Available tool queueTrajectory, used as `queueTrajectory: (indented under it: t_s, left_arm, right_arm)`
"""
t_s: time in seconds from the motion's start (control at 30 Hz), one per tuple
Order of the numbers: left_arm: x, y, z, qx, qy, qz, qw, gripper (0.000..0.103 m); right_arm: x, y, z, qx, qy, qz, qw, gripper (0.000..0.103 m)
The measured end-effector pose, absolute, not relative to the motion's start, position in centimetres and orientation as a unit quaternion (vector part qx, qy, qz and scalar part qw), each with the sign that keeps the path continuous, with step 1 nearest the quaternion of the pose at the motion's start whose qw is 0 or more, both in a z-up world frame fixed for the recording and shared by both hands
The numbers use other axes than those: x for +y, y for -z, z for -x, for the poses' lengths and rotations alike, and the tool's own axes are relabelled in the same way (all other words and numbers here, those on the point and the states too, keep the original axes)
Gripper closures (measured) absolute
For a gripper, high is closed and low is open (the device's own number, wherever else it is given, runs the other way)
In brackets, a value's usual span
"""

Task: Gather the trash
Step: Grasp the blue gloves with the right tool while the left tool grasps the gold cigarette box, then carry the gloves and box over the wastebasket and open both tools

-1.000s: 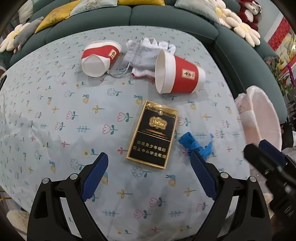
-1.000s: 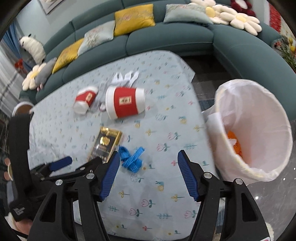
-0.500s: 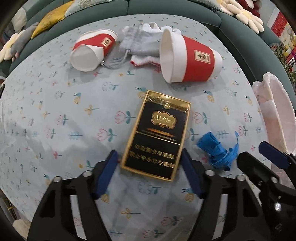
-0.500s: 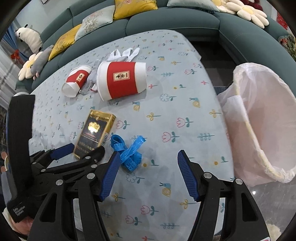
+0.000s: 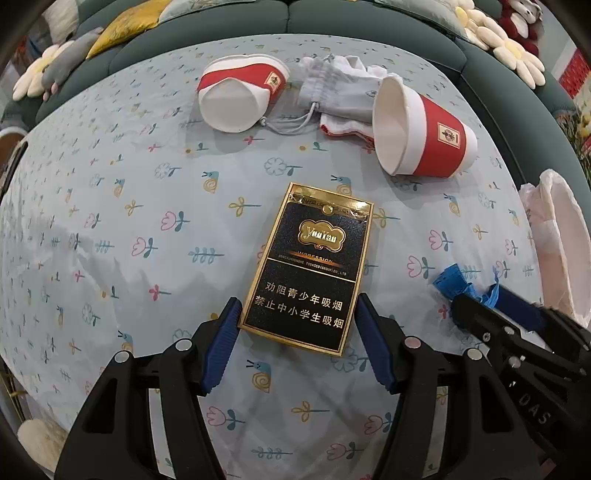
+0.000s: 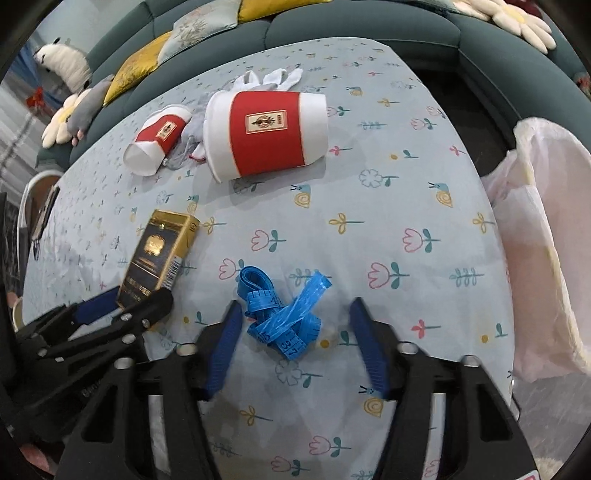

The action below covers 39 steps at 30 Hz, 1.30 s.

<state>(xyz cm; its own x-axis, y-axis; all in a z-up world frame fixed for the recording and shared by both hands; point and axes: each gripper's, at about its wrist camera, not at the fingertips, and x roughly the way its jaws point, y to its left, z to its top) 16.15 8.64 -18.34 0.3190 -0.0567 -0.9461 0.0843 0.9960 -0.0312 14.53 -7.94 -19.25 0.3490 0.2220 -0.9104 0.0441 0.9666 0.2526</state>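
A black and gold cigarette box (image 5: 312, 266) lies flat on the flowered tablecloth (image 5: 122, 206). My left gripper (image 5: 297, 317) is open, its blue pads on either side of the box's near end; whether they touch it I cannot tell. It also shows in the right wrist view (image 6: 155, 258). A tangled blue tape measure (image 6: 282, 310) lies between the open pads of my right gripper (image 6: 293, 314). Two red and white paper cups lie on their sides, a large one (image 6: 266, 133) and a small one (image 6: 157, 138).
A white glove and a grey drawstring pouch (image 5: 332, 96) lie between the cups. A bin lined with a white bag (image 6: 546, 236) stands off the table's right edge. A dark green sofa (image 5: 332, 22) with cushions curves behind the table.
Both grippers have moved forward and down. The left now brackets the cigarette box and the right brackets the tape measure. The left jaws have narrowed.
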Motion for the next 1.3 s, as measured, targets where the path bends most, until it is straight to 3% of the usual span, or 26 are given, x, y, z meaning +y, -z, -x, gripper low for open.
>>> queueTrajectory:
  t_s: [0.2, 0.57, 0.63, 0.67, 1.3]
  left_arm:
    - [7.4, 16.6, -15.8, 0.569, 0.054, -0.014, 0.820, 0.044]
    - [0.1, 10.8, -14.5, 0.523, 0.129, -0.022, 0.842, 0.047]
    - [-2.2, 10.0, -14.5, 0.522, 0.155, -0.028, 0.839, 0.081]
    - [-3.2, 10.0, -14.5, 0.531, 0.165, -0.032, 0.830, 0.089]
    - [-11.9, 7.4, -13.6, 0.504, 0.216, -0.065, 0.834, 0.090]
  right_arm:
    - [-8.3, 18.0, -14.0, 0.556, -0.058, -0.117, 0.821, 0.080]
    - [-18.1, 9.9, -11.4, 0.460, 0.014, -0.172, 0.871, 0.081]
    - [-20.3, 8.9, -11.0, 0.446, 0.029, -0.180, 0.876, 0.081]
    - [-21.5, 8.5, -10.7, 0.440, 0.038, -0.184, 0.878, 0.081]
    - [-29.7, 8.0, -7.3, 0.407, 0.092, -0.219, 0.882, 0.081]
